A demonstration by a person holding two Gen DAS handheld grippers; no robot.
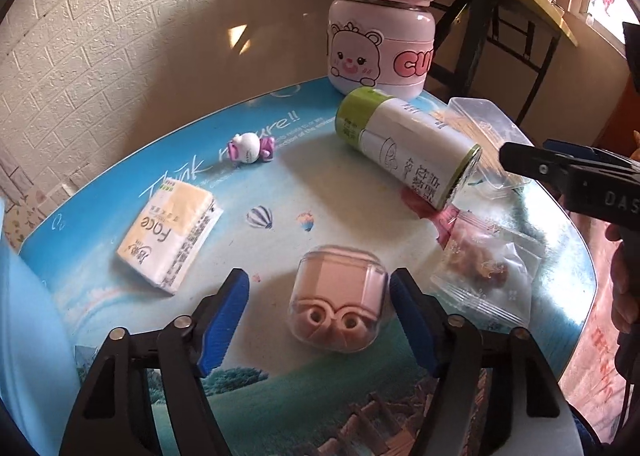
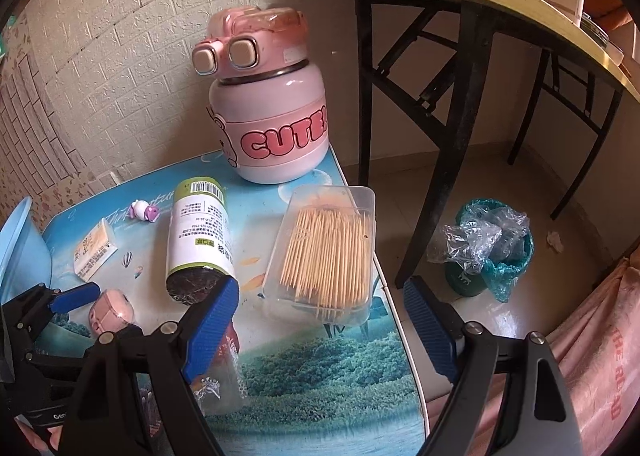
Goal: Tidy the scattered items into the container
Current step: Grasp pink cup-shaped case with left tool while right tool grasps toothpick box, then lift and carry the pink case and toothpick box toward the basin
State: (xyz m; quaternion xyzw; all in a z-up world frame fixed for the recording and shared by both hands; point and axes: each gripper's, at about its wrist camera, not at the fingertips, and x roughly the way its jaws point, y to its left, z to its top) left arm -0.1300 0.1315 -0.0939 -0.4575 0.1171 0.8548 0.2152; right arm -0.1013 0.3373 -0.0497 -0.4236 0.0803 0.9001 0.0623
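While your left gripper (image 1: 318,306) straddles the pink case in its clear dome (image 1: 339,298), nothing is gripped yet.
Its jaws stand half-narrowed, the right pad just at the dome's edge, the left one apart; close off-centre and the smooth shell may squirt away at lower centre of the frame; your right gripper (image 2: 320,320) gapes wide and empty below the toothpick box (image 2: 326,250), which lies at the table's (image 2: 320,396) edge, so a nudge could tip it over; the blue container (image 2: 22,244) waits at far left.
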